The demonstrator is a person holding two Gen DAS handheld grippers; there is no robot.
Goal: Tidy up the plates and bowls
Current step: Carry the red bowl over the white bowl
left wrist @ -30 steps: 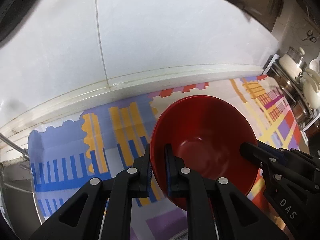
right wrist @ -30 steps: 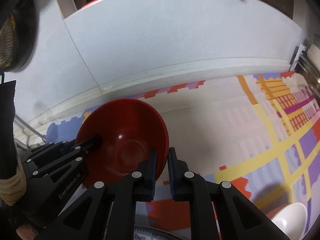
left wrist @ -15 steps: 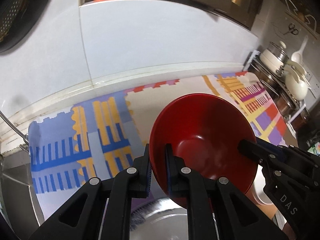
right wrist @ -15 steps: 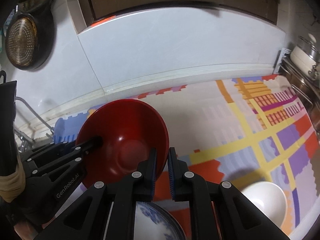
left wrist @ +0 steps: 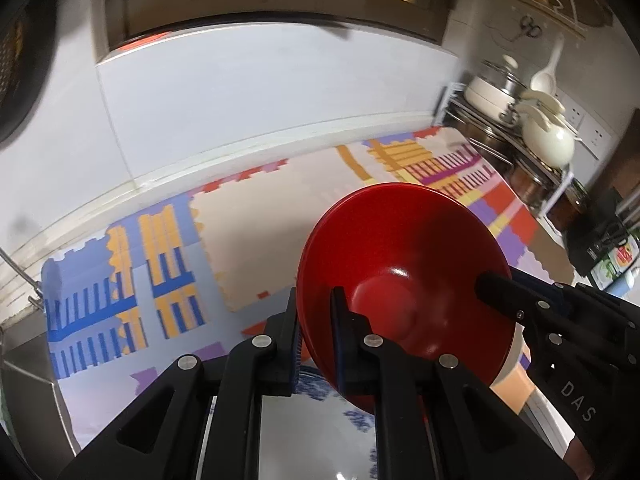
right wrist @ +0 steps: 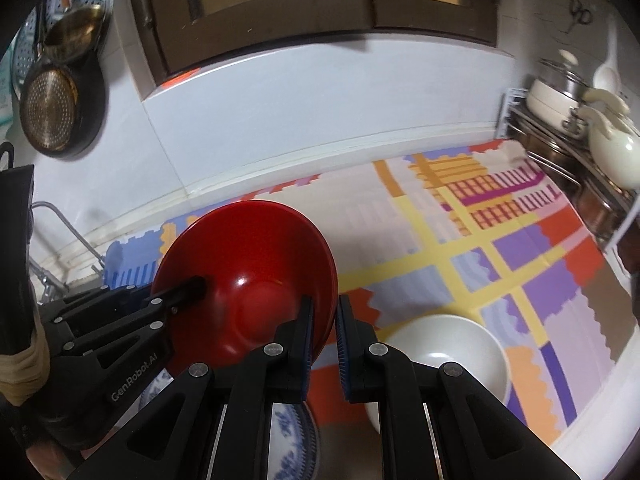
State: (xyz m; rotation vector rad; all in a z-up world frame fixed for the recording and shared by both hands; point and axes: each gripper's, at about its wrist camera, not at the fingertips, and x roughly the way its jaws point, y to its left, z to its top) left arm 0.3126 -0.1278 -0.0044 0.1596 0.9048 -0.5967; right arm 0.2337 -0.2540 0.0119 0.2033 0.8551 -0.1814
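Observation:
A red bowl (left wrist: 404,264) is held up in the air above the patterned mat (left wrist: 248,208), gripped from both sides. My left gripper (left wrist: 314,308) is shut on its left rim. My right gripper (right wrist: 322,320) is shut on its right rim; the red bowl (right wrist: 248,264) tilts toward me in the right wrist view. A blue-and-white plate (left wrist: 320,420) lies below the bowl, and it also shows in the right wrist view (right wrist: 292,432). A white bowl (right wrist: 452,354) sits on the mat (right wrist: 500,256) to the right.
A metal rack with white pots (right wrist: 580,120) stands at the far right against the wall. Strainers and pans (right wrist: 52,92) hang at the upper left. A sink edge with a wire rack (left wrist: 24,312) lies to the left. Dark cabinets (right wrist: 320,8) hang above.
Both grippers have risen and pulled back with the red bowl between them. The blue-and-white plate and the white bowl have come into view below.

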